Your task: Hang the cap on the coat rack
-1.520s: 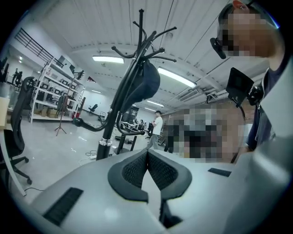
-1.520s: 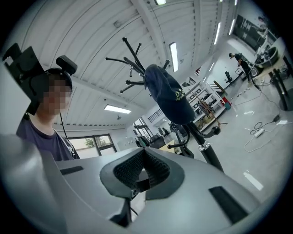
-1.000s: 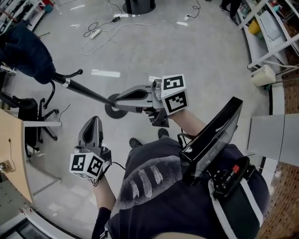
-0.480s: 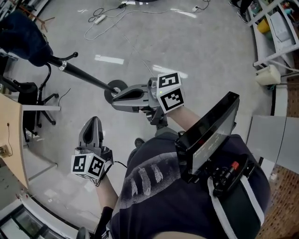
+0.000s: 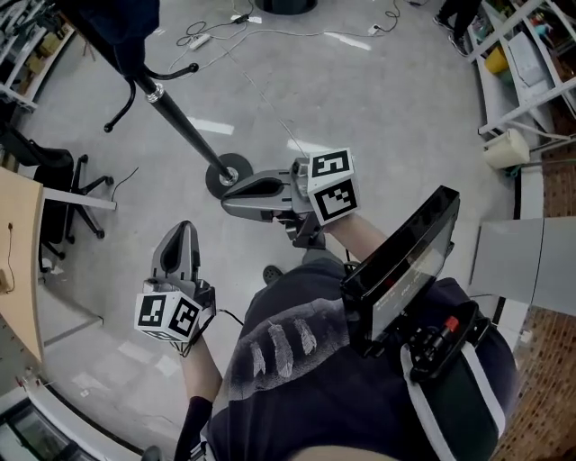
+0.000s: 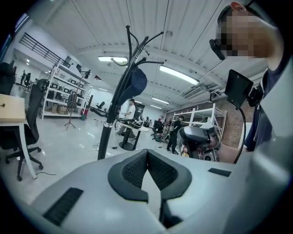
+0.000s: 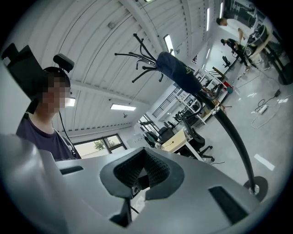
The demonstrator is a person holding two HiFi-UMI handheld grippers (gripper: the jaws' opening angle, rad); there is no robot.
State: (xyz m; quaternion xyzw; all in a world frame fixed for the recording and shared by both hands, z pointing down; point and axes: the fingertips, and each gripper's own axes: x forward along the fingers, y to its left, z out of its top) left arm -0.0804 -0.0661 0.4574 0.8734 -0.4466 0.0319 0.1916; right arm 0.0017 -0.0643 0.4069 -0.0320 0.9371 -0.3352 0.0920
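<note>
Cap (image 5: 121, 27) on coat rack (image 5: 184, 131), further up-frame

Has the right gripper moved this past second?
Yes. The right gripper drew back toward the person: it overlapped the coat rack base before; the base now lies beyond its tip.

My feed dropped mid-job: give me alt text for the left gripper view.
A dark blue cap hangs on the black coat rack ahead, seen over the left gripper, whose jaws are together with nothing between them. An office chair stands at the left edge.
</note>
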